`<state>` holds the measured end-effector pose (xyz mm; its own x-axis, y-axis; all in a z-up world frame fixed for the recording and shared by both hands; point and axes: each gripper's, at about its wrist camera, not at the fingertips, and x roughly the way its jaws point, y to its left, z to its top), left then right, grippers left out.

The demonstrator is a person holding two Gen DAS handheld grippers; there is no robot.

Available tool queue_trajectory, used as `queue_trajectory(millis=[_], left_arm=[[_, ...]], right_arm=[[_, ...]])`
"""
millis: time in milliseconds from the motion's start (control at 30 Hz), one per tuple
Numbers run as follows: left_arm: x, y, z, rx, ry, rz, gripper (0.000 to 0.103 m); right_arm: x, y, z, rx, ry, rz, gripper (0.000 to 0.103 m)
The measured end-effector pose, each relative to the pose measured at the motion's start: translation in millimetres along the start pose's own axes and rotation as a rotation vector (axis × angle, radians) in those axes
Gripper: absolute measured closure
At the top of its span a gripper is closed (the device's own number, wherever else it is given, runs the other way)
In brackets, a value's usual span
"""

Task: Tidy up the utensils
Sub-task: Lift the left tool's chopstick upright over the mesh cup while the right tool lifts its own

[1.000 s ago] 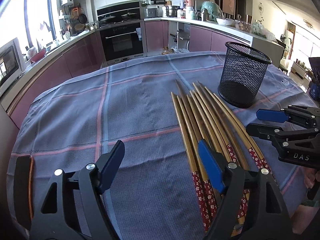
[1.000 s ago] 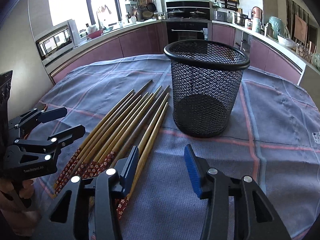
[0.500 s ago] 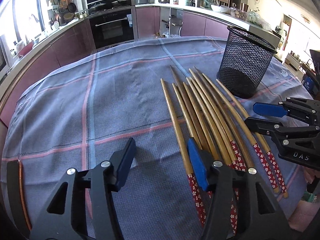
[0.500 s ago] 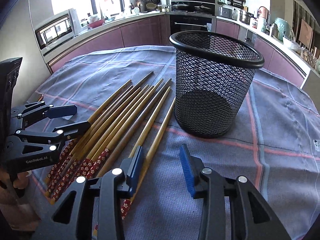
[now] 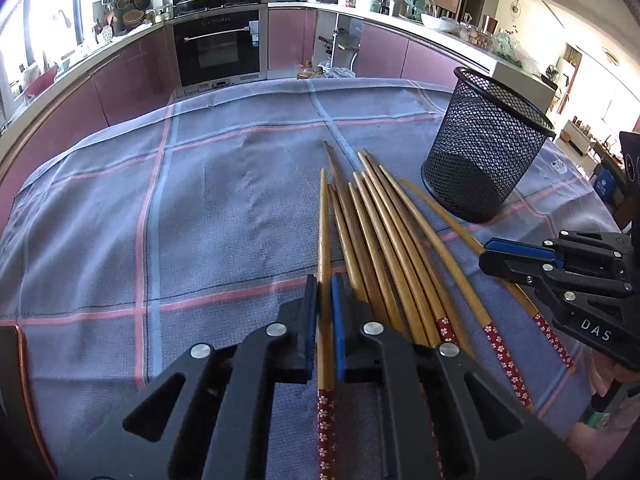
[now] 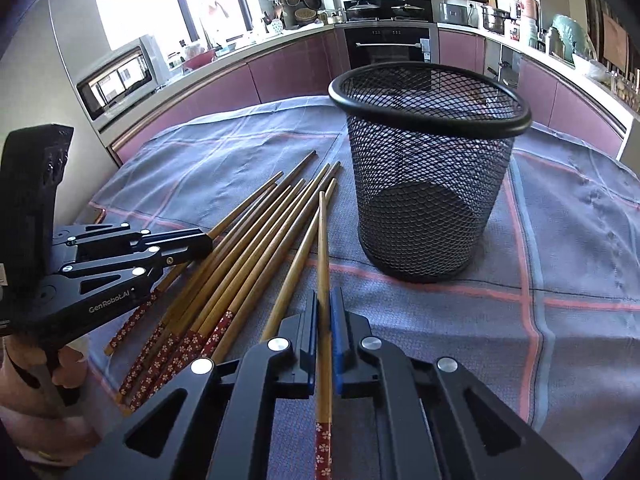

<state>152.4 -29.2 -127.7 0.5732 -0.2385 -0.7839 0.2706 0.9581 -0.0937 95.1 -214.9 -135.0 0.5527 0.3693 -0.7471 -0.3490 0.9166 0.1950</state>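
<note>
So, two chopsticks are being gripped at once here. Taking the mesh basket (image 5: 486,148) as the landmark and working from the left: farthest from it, at the outer edge of the fan, one chopstick (image 5: 325,240) is pinched between the pads of the left gripper (image 5: 325,312), jaws closed down on the bare wood just ahead of the red flowered handle. Whether it's lifted off the cloth can't really be told.

Between that one and the basket, the rest of the chopsticks (image 5: 384,240) are spread on the checked tablecloth (image 5: 160,200), tips pointed toward the basket side, handles toward the camera.

Nearest the basket, another chopstick (image 6: 322,248) is clamped in the right gripper (image 6: 323,320), jaws squeezed tight on it, its tip aimed just left of the basket wall (image 6: 432,184). The basket looks empty and upright.

What could go wrong, as a guess:
- Each stick is held near the handle end, so a long tip is left free. Pivoting in the pads is likely once it's swung up.
- The basket looks light, so it could be tipped or shoved if the rim gets clipped by a tip.
- The neighbouring sticks are touching, so they could be dragged or rolled.
- The two grippers are close together, so a collision over the basket is possible.
</note>
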Motion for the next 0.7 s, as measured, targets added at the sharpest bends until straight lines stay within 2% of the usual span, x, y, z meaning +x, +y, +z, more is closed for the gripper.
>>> queue_trajectory(millis=[133,233,700], left_arm=[[-15.5,3.6,2.8,-0.013,-0.028,-0.031,0.095],[-33.3,5.5,5.2,-0.021,-0.056,-0.087,0.095],[-139.8,-11.1,38.5,0.027,-0.273,-0.254,0.095]], right_arm=[[-17.6,-1.5,0.6,-0.006,-0.045,0.041,0.097],[-32.5,0.4,3.5,-0.016,-0.091,0.068,0.097],[-106.2,-14.0,29.5,-0.025,-0.323,0.142,0.097]])
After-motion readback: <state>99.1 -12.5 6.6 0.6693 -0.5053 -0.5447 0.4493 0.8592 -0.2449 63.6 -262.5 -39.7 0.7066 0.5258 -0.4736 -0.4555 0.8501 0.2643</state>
